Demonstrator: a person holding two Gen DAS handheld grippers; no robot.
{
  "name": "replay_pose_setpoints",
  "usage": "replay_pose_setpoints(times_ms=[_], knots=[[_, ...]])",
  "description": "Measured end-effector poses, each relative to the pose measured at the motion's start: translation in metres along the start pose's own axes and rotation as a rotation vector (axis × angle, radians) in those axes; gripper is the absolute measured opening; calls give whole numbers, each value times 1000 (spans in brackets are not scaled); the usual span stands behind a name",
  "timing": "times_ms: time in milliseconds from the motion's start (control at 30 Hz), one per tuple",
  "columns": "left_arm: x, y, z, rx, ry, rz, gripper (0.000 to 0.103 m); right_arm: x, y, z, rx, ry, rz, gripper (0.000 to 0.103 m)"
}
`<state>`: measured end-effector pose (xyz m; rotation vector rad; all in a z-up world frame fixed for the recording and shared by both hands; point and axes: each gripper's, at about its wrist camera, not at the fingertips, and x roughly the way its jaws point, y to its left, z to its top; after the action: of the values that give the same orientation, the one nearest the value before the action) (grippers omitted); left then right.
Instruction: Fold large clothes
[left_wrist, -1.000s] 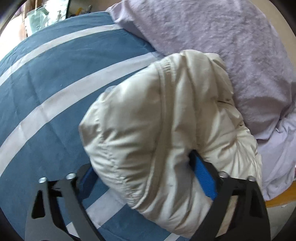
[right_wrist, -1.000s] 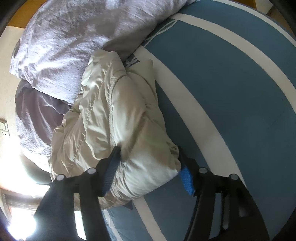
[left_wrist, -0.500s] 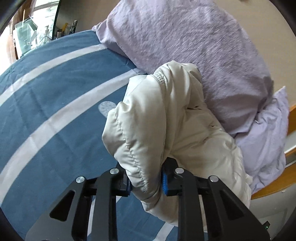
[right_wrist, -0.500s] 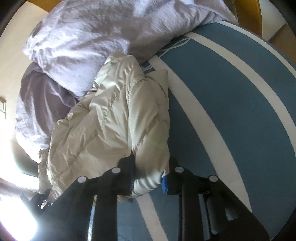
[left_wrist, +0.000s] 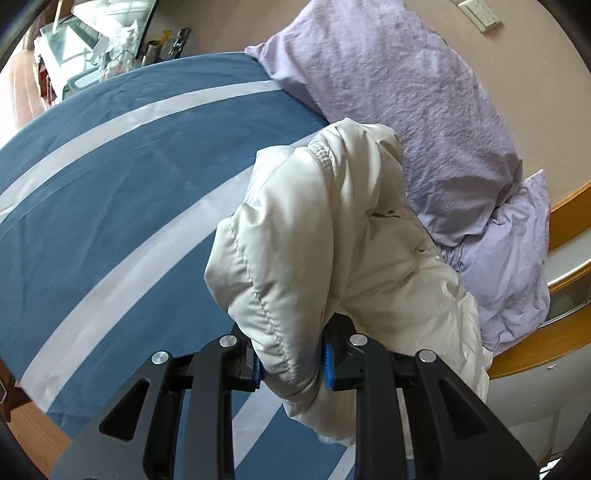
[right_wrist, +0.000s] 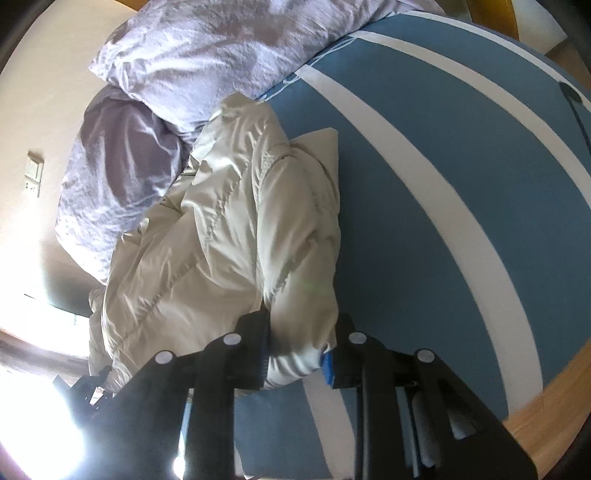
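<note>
- Now my left gripper (left_wrist: 291, 363) is clamped on a puffy fold of the cream jacket (left_wrist: 332, 236)
- my right gripper (right_wrist: 295, 356) pinches another edge of it
- jacket lies bunched on the blue striped bedspread (left_wrist: 110, 177), against the lilac pillows (right_wrist: 207, 48)
- bed frame (left_wrist: 535, 350) runs alongside

Count: one cream puffer jacket (left_wrist: 332, 240), two lilac pillows, the big one (left_wrist: 417, 110) at upper right of the left wrist view and the smaller one (left_wrist: 517, 258) at right edge. One blue bedspread (left_wrist: 110, 184) with three white stripes visible in that view. Two grippers, left gripper (left_wrist: 291, 365) and right gripper (right_wrist: 295, 360), one wall switch plate (left_wrist: 480, 14) at upper right.
</note>
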<state>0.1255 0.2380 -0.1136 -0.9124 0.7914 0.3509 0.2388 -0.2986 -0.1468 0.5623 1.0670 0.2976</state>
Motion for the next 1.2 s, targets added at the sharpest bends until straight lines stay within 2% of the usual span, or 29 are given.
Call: replay_pose_setpoints(times_ms=[100, 167, 233, 267, 333, 400, 567, 767, 933, 1033, 1067, 1100, 1200], knots=[[-1, 7, -3, -11, 7, 3, 29, -5, -1, -11, -16, -3, -8, 24], [0, 9, -2, -25, 8, 12, 34, -6, 3, -9, -28, -10, -24, 28], [2, 8, -2, -36, 5, 28, 38, -13, 9, -7, -58, -21, -79, 39], [2, 9, -2, -39, 4, 33, 43, -17, 10, -7, -72, -32, -100, 41], [3, 9, -2, -47, 2, 44, 49, -31, 15, -6, -125, -91, -160, 53], [3, 10, -1, -64, -1, 44, 60, -40, 20, -3, -164, -134, -199, 55], [7, 10, 1, -108, -10, 56, 75, -45, 46, 1, -277, -174, -235, 55], [16, 9, 5, -179, -6, 32, 75, -14, 91, -15, -469, -130, -231, 55], [19, 9, 6, -233, -23, 18, 75, 8, 105, -38, -566, -88, -242, 55], [18, 9, 5, -250, -43, 1, 63, 24, 106, -49, -609, -35, -292, 56], [16, 9, 5, -248, -47, -10, 54, 29, 105, -51, -626, -27, -316, 57], [15, 9, 5, -243, -51, -26, 46, 33, 106, -54, -647, -30, -334, 58], [6, 1, 7, -214, -60, -68, 33, 39, 108, -56, -675, -31, -363, 60]])
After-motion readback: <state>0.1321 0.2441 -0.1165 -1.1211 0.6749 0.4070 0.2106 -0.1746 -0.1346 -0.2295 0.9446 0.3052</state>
